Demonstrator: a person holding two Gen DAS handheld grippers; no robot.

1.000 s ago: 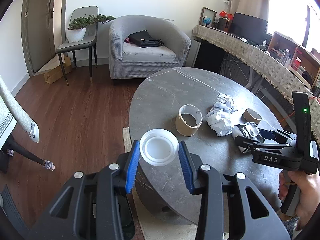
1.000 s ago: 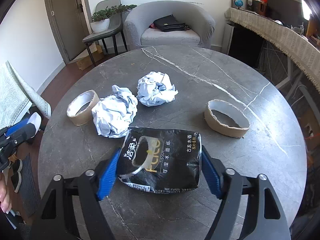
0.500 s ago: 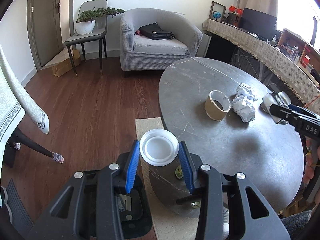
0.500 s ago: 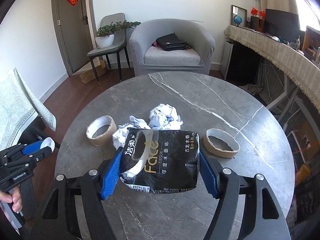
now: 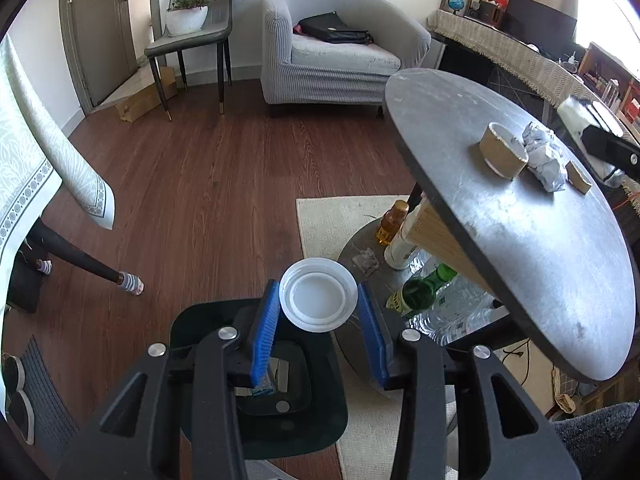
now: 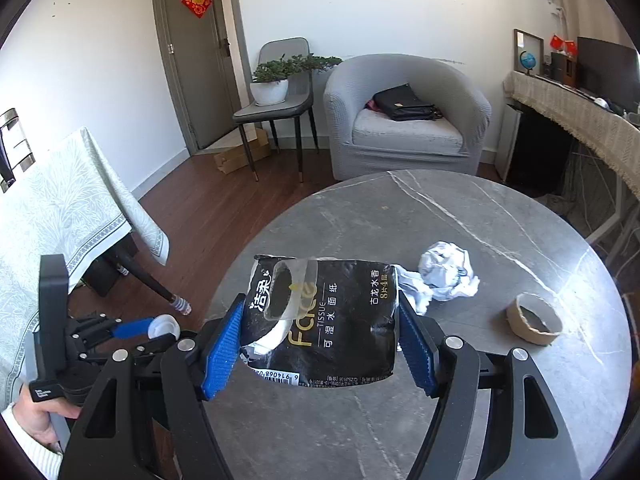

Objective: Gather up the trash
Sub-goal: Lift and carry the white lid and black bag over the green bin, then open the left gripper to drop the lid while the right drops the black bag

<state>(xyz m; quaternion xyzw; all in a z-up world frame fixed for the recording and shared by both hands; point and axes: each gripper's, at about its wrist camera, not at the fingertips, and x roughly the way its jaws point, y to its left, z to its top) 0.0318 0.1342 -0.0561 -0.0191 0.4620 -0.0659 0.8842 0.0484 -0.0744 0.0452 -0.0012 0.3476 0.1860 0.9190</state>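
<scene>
My left gripper (image 5: 318, 312) is shut on a white plastic lid (image 5: 318, 300) and holds it above a dark bin (image 5: 260, 384) on the floor beside the round grey table (image 5: 540, 248). My right gripper (image 6: 320, 328) is shut on a black tissue wrapper (image 6: 324, 320) and holds it above the table (image 6: 440, 420). Crumpled white paper (image 6: 446, 270) and a cardboard tape ring (image 6: 534, 318) lie on the table. The left wrist view shows another tape ring (image 5: 502, 156) and crumpled paper (image 5: 544, 158) there.
Bottles (image 5: 420, 292) stand on a low shelf under the table, on a cream rug (image 5: 320, 216). A grey armchair (image 6: 404, 124), a chair with a potted plant (image 6: 276, 92) and a cloth-covered table (image 6: 60, 200) stand around the wood floor.
My left gripper has carried the lid off the table edge and down over the bin. My right gripper has lifted the wrapper higher above the table.
</scene>
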